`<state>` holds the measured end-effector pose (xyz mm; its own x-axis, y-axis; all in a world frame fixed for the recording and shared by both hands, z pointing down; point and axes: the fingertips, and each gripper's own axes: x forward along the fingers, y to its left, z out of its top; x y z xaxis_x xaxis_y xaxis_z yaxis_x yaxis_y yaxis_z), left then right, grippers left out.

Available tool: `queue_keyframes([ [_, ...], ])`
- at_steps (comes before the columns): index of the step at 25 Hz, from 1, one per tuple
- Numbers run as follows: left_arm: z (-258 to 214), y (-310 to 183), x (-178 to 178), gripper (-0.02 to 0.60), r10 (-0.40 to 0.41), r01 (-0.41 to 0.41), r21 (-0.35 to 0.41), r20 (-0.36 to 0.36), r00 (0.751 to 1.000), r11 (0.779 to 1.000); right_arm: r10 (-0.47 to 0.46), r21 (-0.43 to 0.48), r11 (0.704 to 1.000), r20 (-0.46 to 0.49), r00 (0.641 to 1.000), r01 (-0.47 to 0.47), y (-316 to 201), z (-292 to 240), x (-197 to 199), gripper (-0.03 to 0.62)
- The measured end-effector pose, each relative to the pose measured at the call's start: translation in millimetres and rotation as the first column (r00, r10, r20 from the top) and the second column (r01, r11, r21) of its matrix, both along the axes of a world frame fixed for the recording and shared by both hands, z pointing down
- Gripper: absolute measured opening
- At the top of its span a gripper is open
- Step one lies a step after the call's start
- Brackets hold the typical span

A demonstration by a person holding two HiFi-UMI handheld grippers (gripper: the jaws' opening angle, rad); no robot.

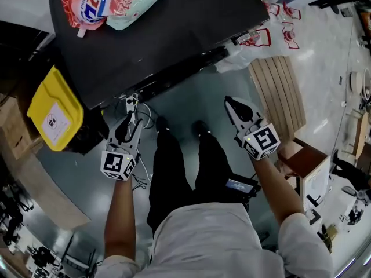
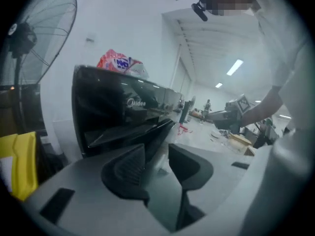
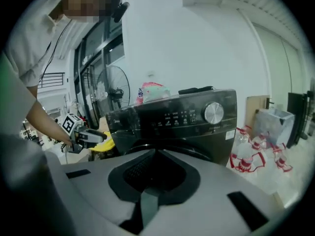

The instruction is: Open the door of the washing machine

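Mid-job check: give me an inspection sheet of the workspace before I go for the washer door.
Surface: grey floor, person standing on it.
Job's things: black washing machine; door mostly hidden, untouched.
Clutter: two detergent bags on the machine's top; yellow bin beside it.
Grippers: left gripper jaws apart, empty; right gripper jaws together, empty.
Cables: loose cable on floor by the machine.
Surroundings: bottled-water packs, slatted board, standing fan.
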<state>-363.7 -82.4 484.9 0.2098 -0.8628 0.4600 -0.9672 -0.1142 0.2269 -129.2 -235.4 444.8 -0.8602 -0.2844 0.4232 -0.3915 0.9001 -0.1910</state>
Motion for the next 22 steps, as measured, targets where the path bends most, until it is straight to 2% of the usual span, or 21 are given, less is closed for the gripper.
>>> queue_keyframes([
  [3,42,-13,-3,0.161,0.084,-0.084,-0.027,0.000,0.996,0.996,0.015,-0.012,1.000,-0.024,1.000,-0.015,4,32,-10,0.035],
  [6,77,-21,-6,0.166,0.160,-0.159,-0.059,0.019,0.987,0.986,0.074,-0.042,0.996,-0.035,0.997,-0.076,10,65,-8,0.034],
  [9,107,-26,-6,0.167,0.237,-0.231,-0.090,0.067,0.969,0.969,0.141,-0.071,0.987,-0.047,0.989,-0.145,16,96,-3,0.034],
  [11,127,-28,-4,0.167,0.289,-0.278,-0.110,0.098,0.952,0.954,0.145,-0.090,0.985,-0.053,0.988,-0.149,26,113,-2,0.034],
  [15,159,-33,-10,0.160,0.324,-0.307,-0.145,0.112,0.940,0.941,0.121,-0.112,0.985,-0.071,0.990,-0.128,46,150,-3,0.034],
  [18,171,-41,-8,0.156,0.367,-0.353,-0.121,0.128,0.921,0.928,0.126,-0.111,0.985,-0.095,0.988,-0.136,57,169,0,0.034],
  [20,174,-44,-9,0.155,0.391,-0.377,-0.122,0.134,0.910,0.918,0.140,-0.118,0.981,-0.093,0.986,-0.151,60,176,-2,0.034],
  [22,178,-43,-9,0.138,0.403,-0.383,-0.156,0.129,0.906,0.910,0.181,-0.135,0.973,-0.074,0.981,-0.190,55,179,-2,0.035],
])
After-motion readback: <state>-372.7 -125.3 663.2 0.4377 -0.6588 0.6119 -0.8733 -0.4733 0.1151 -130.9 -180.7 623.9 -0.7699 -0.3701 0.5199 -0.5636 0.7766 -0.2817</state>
